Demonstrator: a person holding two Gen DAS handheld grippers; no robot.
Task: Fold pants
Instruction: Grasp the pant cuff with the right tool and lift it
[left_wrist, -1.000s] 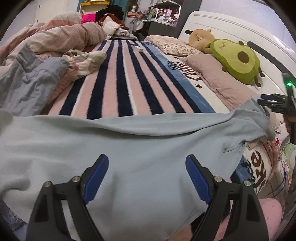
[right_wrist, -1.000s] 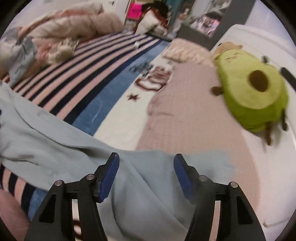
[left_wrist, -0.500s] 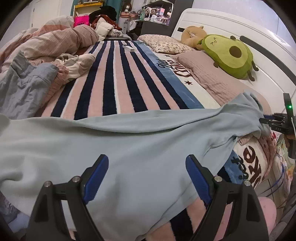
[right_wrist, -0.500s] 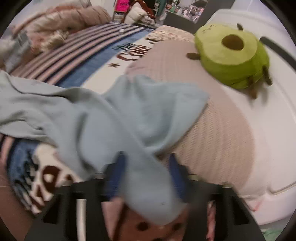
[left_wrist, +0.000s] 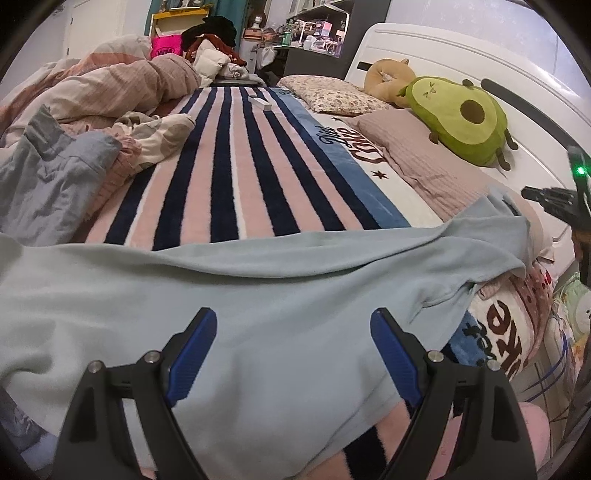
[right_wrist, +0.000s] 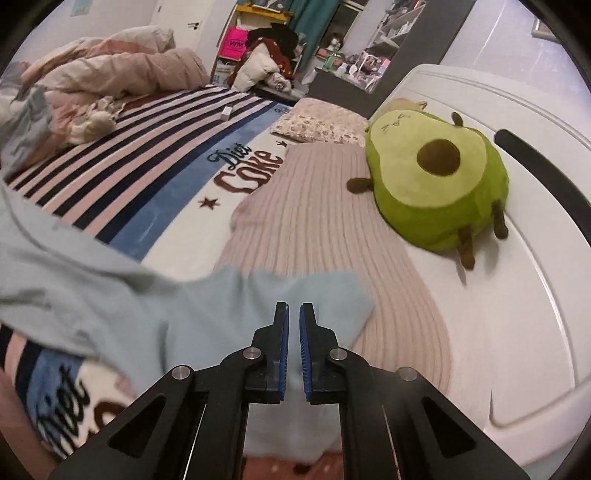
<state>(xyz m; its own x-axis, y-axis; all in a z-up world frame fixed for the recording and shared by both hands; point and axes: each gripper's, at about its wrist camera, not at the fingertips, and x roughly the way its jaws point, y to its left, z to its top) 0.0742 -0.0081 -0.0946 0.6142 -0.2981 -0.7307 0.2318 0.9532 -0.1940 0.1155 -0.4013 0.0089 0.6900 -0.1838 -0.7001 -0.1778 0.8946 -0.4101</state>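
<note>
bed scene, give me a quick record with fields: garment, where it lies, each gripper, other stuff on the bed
garment: light blue pants, spread crosswise, wrinkled
surface: striped blanket on the bed
pants end: lies on the beige ribbed pillow
left gripper: open, above the pants, nothing between the pads
right gripper: shut, over the pants end; whether cloth is pinched cannot be told
other items: avocado plush, floral pillow, rumpled duvet

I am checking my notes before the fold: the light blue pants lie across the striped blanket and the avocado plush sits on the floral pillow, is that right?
Not quite. The avocado plush rests against the white headboard beside the ribbed beige pillow, not on the floral pillow; the right wrist view shows it. The light blue pants do lie across the striped blanket.
</note>
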